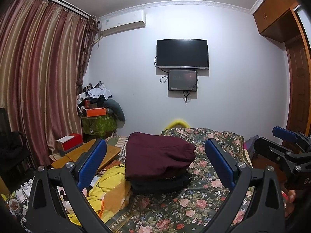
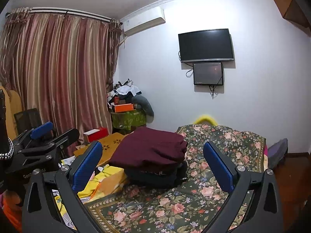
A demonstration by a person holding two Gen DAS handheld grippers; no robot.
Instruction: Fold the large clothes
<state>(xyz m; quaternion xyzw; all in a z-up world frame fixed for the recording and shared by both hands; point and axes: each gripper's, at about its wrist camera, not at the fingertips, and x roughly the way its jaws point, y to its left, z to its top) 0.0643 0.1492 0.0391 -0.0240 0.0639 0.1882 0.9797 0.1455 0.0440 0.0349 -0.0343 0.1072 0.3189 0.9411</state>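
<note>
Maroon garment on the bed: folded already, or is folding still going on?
Done: the maroon garment lies folded on a dark folded one, on the floral cover. In hand: nothing; left tongs and right tongs are open and empty. Left: possibly the yellow pile.

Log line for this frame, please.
left gripper: open, empty | right gripper: open, empty | maroon garment: folded, stacked on dark garment

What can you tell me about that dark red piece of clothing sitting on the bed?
The maroon folded garment looks like soft, thick knit fabric, folded into a bulky rectangle with rounded edges on its right side. It lies flat on top of a dark navy folded garment, forming a small stack on the floral bedspread. Beside the stack's left lies a yellow blanket. Neither the left gripper nor the right gripper touches it; both are open.
</note>
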